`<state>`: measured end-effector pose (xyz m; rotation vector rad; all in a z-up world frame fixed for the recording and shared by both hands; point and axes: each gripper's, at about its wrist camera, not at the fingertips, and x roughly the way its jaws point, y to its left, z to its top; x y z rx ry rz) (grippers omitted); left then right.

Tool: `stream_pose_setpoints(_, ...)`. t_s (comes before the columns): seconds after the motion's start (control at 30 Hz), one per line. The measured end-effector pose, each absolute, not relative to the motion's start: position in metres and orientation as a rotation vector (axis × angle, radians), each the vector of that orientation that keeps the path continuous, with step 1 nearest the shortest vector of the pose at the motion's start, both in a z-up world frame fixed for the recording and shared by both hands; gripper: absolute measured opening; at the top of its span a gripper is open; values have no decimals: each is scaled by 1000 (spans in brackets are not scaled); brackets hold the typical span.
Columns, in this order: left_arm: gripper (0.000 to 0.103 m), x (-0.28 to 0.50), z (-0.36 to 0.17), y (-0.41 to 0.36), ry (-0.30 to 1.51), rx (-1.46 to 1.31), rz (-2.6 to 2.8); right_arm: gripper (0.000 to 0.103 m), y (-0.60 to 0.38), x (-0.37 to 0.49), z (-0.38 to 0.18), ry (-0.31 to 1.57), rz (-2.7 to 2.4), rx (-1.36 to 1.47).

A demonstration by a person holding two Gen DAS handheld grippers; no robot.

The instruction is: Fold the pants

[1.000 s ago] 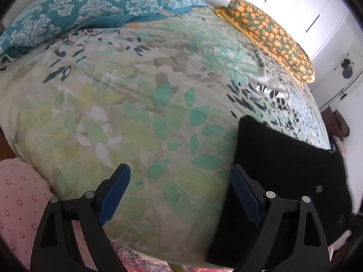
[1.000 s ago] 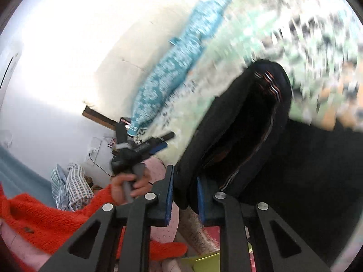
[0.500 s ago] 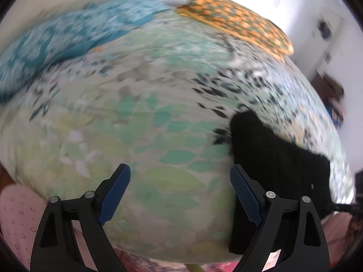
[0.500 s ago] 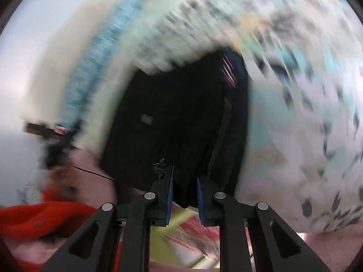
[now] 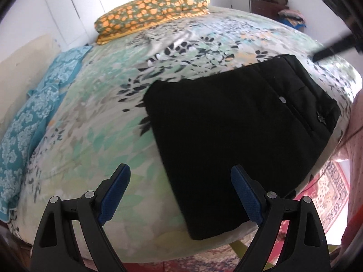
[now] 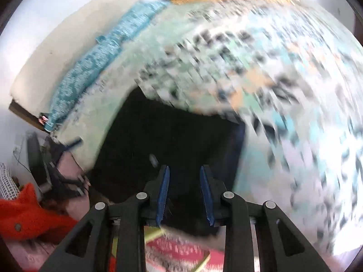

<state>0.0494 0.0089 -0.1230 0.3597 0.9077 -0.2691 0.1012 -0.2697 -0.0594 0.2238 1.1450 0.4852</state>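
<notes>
The black pants (image 5: 238, 131) lie folded flat as a rectangle on the leaf-print bedspread (image 5: 95, 136), near the bed's front edge. My left gripper (image 5: 181, 192) is open and empty, hovering above the pants' near left corner. In the blurred right wrist view the pants (image 6: 172, 140) lie flat ahead. My right gripper (image 6: 185, 195) is partly open with nothing between its blue pads, just above the pants' near edge. A dark blurred part of the right tool (image 5: 333, 49) shows at the far right of the left wrist view.
An orange-patterned folded blanket (image 5: 152, 13) lies at the bed's far end. Teal patterned pillows (image 5: 29, 122) run along the left side. A red patterned rug (image 5: 329, 188) covers the floor below the bed edge. An orange garment (image 6: 27, 217) sits at the lower left.
My right gripper has opened and let go of the pants, which now lie flat. My left gripper has swung right, bringing the pants into the middle of its view.
</notes>
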Motion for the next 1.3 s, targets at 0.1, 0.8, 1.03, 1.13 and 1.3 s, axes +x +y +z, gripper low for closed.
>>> stream_pose_setpoints(0.1, 92, 50, -129, 8, 931, 347, -277, 29, -263, 135, -90, 1169, 393, 152)
stream_pose_setpoints(0.8, 94, 62, -126, 23, 1025, 173, -266, 25, -208, 33, -87, 1239, 430, 59)
stream_pose_setpoints(1.03, 94, 64, -134, 26, 1062, 187, -240, 25, -200, 19, -112, 1277, 378, -7)
stream_pose_setpoints(1.13, 94, 64, -134, 24, 1064, 197, -237, 25, -204, 19, -112, 1280, 383, 16)
stream_pose_setpoints(1.3, 94, 63, -135, 24, 1063, 205, -236, 25, -207, 21, -114, 1279, 381, 40)
